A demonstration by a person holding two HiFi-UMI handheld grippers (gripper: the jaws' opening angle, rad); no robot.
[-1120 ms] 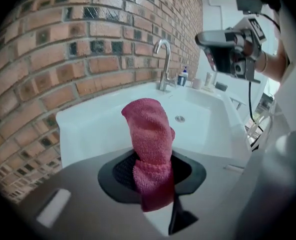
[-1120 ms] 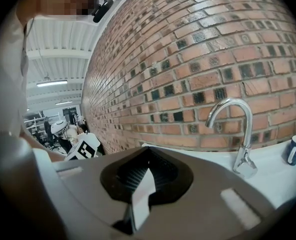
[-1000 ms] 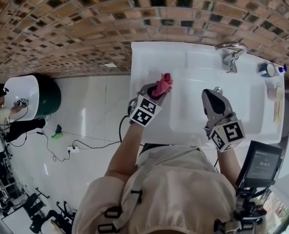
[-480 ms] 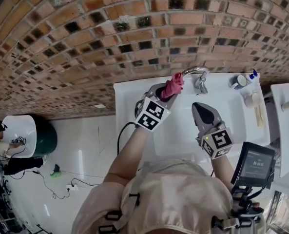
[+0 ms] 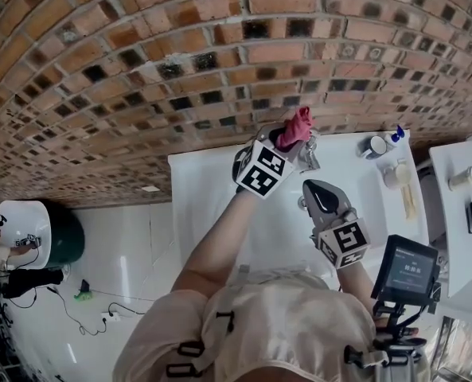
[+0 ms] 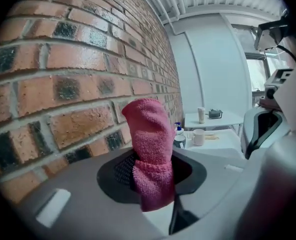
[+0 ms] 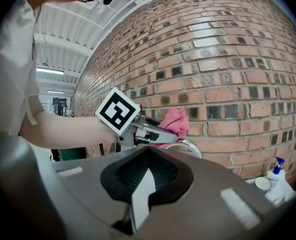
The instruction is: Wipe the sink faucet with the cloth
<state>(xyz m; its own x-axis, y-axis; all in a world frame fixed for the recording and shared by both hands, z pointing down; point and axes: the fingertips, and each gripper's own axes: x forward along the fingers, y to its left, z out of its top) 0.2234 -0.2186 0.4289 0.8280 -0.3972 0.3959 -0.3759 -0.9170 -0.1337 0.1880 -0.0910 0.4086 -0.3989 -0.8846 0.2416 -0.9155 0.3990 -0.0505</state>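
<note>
Left gripper [image 5: 290,140]: clamped on the pink cloth [image 5: 298,124], with the jaws part-way closed. The towelling is bunched between them and a folded end stands up past the tips.
Pink cloth: up at the back of the sink [image 5: 200,189], right by the brick wall [image 5: 180,54], sitting over the top of the faucet [image 5: 308,159].
Faucet: its chrome spout arch shows in the right gripper view just under the cloth. Touching or a hair apart, I can't call it from here.
Just changed: a second ago that cloth was out over the basin's near-left edge. Now it's been carried up and back, all the way to the faucet, and the grip hasn't altered on the way.
Right gripper [image 5: 310,187]: jaws drawn together to a thin slit with nothing between them, pointing at the faucet from just in front. It has crept toward the wall too, only a little.
Bystanders: a mug [image 5: 376,146] and a pump bottle [image 5: 395,136] sit on the right of the counter, well clear.
What it means: the approach looks finished, and by my read the wiping proper is about to begin or has barely begun.
Next call: press the cloth onto the spout and drag it along the curve, keeping the clamp firm so the cloth doesn't slip out.
</note>
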